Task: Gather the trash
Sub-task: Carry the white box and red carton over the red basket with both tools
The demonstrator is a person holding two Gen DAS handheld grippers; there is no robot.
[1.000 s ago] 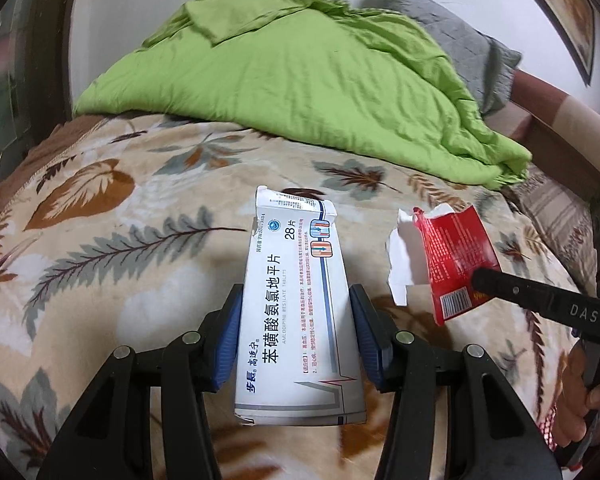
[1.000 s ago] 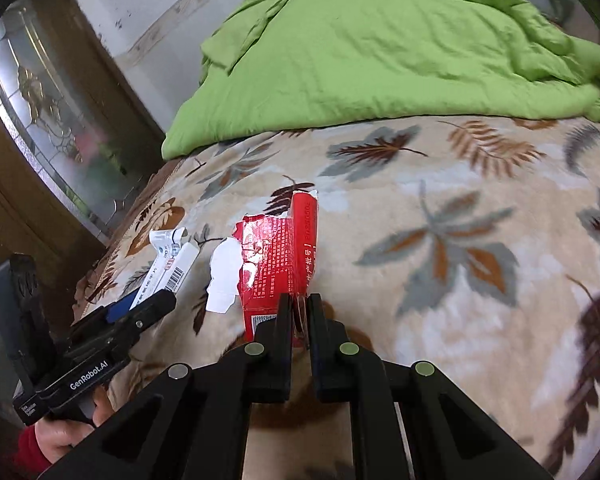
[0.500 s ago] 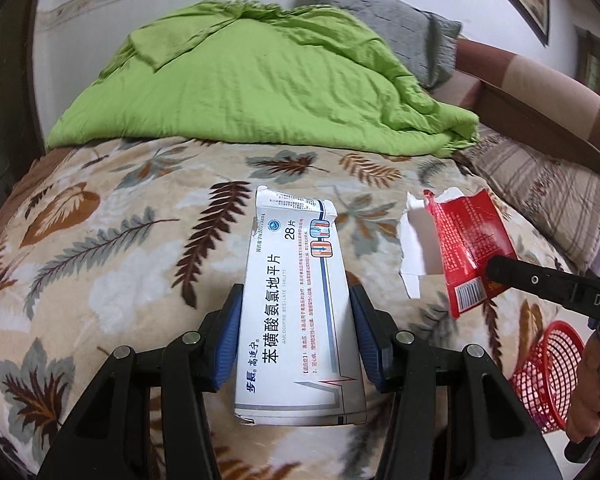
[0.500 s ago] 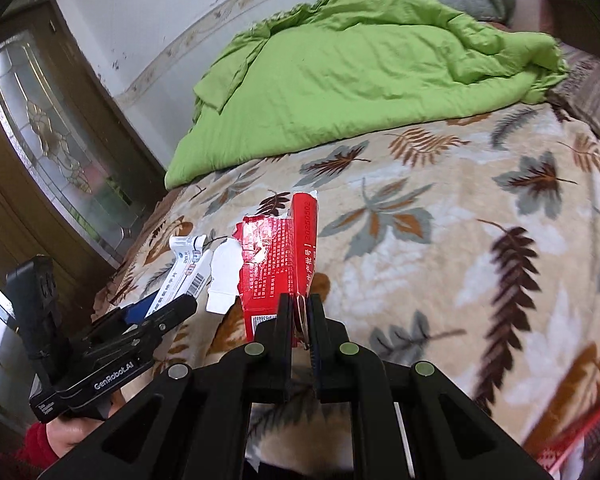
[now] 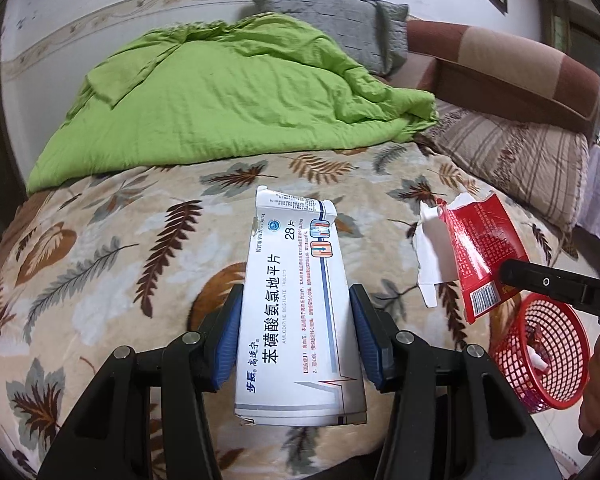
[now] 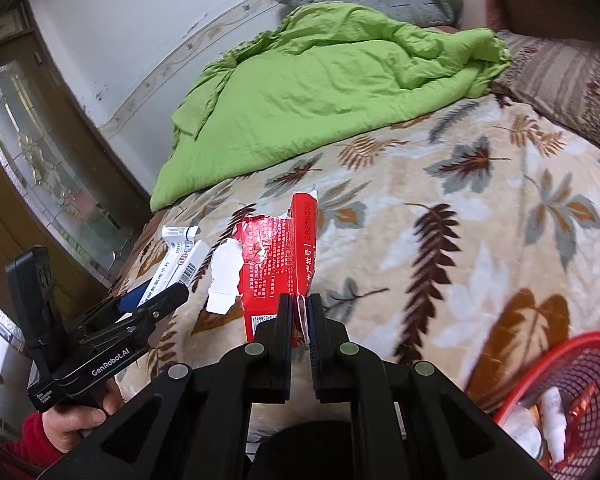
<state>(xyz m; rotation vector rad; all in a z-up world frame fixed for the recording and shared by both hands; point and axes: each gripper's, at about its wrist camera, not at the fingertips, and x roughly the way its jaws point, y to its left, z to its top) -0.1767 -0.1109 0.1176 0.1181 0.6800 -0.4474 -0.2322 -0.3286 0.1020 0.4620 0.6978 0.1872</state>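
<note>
- Our left tongs (image 5: 296,346) clamp the white medicine box (image 5: 298,308) between their blue pads
- Our right tongs (image 6: 299,312) pinch the torn red packet (image 6: 278,264) shut
- Below right of both tongs sits the red basket (image 5: 540,354), beside the bed (image 5: 100,260)

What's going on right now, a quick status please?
Left gripper shut on white box. Right gripper shut on torn red box. Red basket off to the right, part full. Nothing in the way.
</note>
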